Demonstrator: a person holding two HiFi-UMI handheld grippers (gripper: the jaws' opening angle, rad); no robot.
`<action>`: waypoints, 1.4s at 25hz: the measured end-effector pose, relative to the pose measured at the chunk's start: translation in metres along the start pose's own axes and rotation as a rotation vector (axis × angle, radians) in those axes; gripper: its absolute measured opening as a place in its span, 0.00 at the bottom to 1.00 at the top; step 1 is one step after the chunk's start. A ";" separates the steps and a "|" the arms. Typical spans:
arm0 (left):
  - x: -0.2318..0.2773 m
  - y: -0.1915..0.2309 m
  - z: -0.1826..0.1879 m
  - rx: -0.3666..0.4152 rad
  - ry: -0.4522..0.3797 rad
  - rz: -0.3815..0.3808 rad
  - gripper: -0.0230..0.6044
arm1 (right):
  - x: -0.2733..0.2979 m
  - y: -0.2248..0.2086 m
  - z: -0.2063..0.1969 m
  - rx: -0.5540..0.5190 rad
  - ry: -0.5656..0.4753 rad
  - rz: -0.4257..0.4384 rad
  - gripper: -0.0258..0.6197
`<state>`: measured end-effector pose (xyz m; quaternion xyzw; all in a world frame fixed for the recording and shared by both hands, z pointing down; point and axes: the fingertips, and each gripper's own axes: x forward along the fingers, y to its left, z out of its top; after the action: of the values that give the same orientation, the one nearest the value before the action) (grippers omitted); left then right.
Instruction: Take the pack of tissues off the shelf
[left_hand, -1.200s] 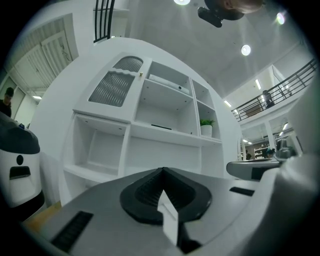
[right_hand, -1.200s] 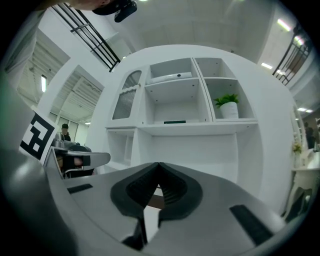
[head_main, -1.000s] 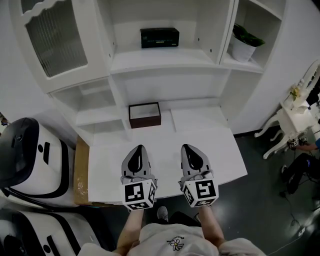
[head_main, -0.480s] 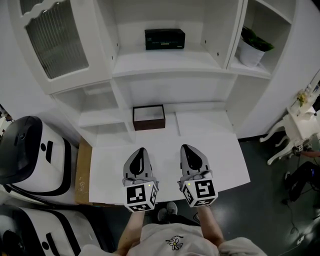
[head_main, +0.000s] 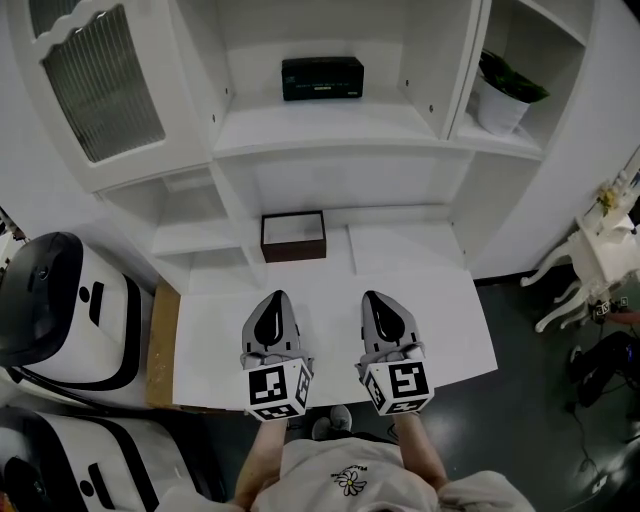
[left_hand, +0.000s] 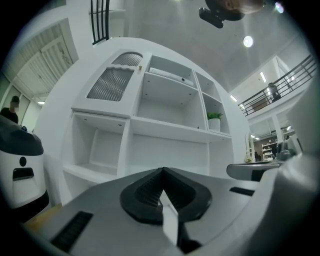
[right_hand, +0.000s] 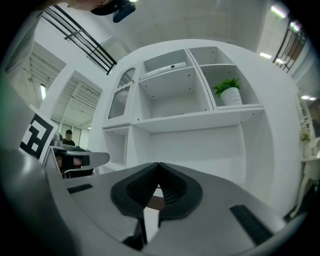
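- White-and-black machines (head_main: 62, 300) stand at far left on the floor, beside the counter (head_main: 445, 325).
- Strip of cardboard (head_main: 160, 345) sits against the counter's left edge.
- Ribbed-glass cabinet door (head_main: 100, 80) at upper left of the white shelf unit (head_main: 330, 125), shut.
- Left gripper (head_main: 272, 303) is held over the front part of the counter, pointing at the shelf unit. Its own view shows the jaws (left_hand: 162, 171) together, nothing between them.
- Brown open box (head_main: 293, 236) sits at the back of the counter, under the middle shelf, ahead of the left gripper and well apart from it.
- Pack of tissues (head_main: 322, 77), dark and rectangular, lies flat on the middle upper shelf, toward the back wall, directly above the brown box's bay. Neither gripper touches it; both are well below it.
- Right gripper (head_main: 374, 301) is just beside the left one, parallel, also over the counter front. Its view shows the jaws (right_hand: 159, 166) together and empty.
- Potted plant (head_main: 505, 92) in a white pot stands upright in the right-hand compartment, same level as the tissues' shelf; also seen from the left gripper view (left_hand: 214, 120) and the right gripper view (right_hand: 229, 93).
- White table with curved legs (head_main: 585, 265) is at far right on the dark floor, apart from the counter.
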<state>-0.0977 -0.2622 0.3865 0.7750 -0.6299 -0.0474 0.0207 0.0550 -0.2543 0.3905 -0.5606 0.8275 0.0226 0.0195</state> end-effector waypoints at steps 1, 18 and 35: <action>0.001 -0.001 0.000 0.001 -0.001 -0.002 0.03 | -0.001 -0.002 0.000 0.003 0.000 -0.002 0.04; 0.008 -0.013 -0.001 0.019 0.005 -0.032 0.03 | -0.003 -0.016 0.001 0.002 -0.020 -0.016 0.20; 0.009 -0.020 0.000 0.030 0.002 -0.049 0.03 | 0.012 -0.016 -0.014 0.206 -0.053 0.009 0.93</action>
<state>-0.0767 -0.2667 0.3839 0.7905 -0.6113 -0.0379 0.0085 0.0648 -0.2723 0.4035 -0.5510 0.8273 -0.0476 0.0988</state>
